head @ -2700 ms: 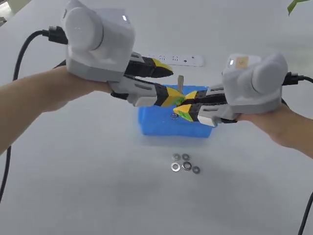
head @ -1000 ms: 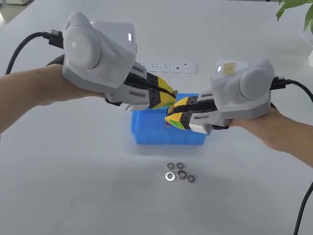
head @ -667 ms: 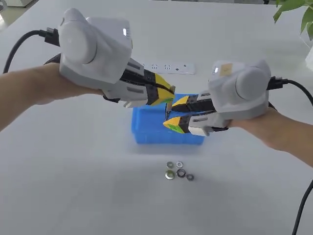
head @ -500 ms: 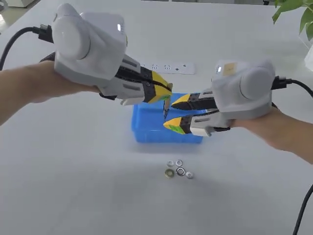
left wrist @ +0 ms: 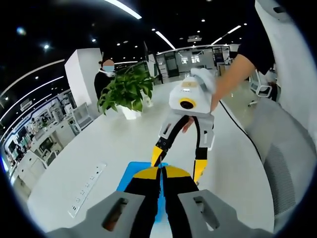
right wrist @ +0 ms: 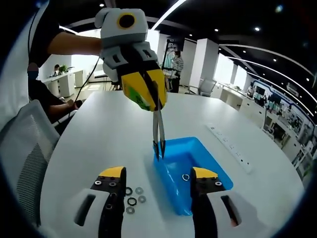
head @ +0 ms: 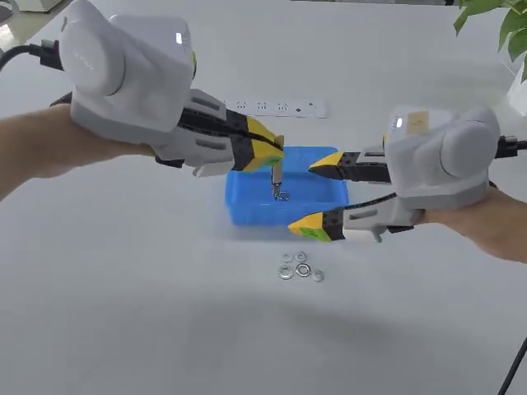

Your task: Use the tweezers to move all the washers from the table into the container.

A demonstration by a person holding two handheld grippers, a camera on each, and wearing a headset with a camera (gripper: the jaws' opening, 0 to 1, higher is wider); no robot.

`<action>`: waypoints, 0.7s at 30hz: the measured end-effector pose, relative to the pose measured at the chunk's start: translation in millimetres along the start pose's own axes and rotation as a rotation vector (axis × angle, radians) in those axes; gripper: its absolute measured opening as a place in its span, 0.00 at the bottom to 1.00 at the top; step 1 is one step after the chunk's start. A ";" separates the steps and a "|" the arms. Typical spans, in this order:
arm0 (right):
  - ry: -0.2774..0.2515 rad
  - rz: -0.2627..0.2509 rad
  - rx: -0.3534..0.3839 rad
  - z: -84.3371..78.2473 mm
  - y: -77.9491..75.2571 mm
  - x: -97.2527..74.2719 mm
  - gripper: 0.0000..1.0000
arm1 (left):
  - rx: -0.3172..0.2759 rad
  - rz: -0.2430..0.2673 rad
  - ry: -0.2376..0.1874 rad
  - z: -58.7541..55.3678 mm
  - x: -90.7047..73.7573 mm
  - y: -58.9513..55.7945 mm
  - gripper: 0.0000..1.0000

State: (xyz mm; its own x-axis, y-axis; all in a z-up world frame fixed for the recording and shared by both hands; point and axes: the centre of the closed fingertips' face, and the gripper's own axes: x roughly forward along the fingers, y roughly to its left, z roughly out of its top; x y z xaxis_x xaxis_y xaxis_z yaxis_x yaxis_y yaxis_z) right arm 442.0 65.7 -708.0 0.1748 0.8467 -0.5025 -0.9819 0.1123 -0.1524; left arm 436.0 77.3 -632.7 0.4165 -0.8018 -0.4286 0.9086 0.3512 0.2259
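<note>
Centrally, the left gripper (head: 276, 151) is clenched on the upper end of the tweezers (head: 276, 177), which hang nearly upright with their tips over the blue container (head: 247, 210). In the right gripper view the tweezer tips sit at the container's near rim. They appear to carry nothing, though they are too fine to be certain.

The right gripper (head: 300, 196) is released, its jaws spread wide and grasping nothing. It is held just beside the container, facing the left gripper.

A lone washer (right wrist: 185, 177) lies flat on the container's blue floor. The loose washers (head: 300, 267), about five in a tight cluster, lie on the white table (head: 123, 296) just in front of the container, apart from its wall. A power strip (head: 276, 107) lies beyond the container.

Progress, as judged: the task is at an early stage, with a single washer delivered and the cluster not yet moved. What is left is a pick and a carry for each loose washer, with the tweezers going from the container to the cluster. The washers are thin and flat and lie close together, so taking one alone will likely be difficult.
</note>
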 end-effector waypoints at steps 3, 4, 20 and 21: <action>0.003 0.007 0.011 -3.9 9.7 -5.8 0.58 | -0.014 -0.006 -0.006 -1.2 -0.9 -10.6 0.05; 0.005 0.007 0.012 -5.2 11.8 -7.0 0.59 | -0.012 -0.010 -0.003 -2.4 -0.6 -14.1 0.05; 0.037 0.027 0.053 -39.0 52.0 -27.5 0.82 | -0.057 -0.029 0.008 -23.0 12.5 -56.0 0.05; 0.041 0.024 0.056 -41.3 53.3 -29.0 0.83 | -0.056 -0.027 0.008 -23.7 12.9 -56.8 0.05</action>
State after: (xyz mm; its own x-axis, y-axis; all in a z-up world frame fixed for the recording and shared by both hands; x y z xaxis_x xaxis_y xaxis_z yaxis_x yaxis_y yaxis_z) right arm 387.5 25.7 -736.7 0.1527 0.8278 -0.5399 -0.9882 0.1220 -0.0925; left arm 390.5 58.5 -671.8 0.3919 -0.8075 -0.4408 0.9197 0.3563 0.1650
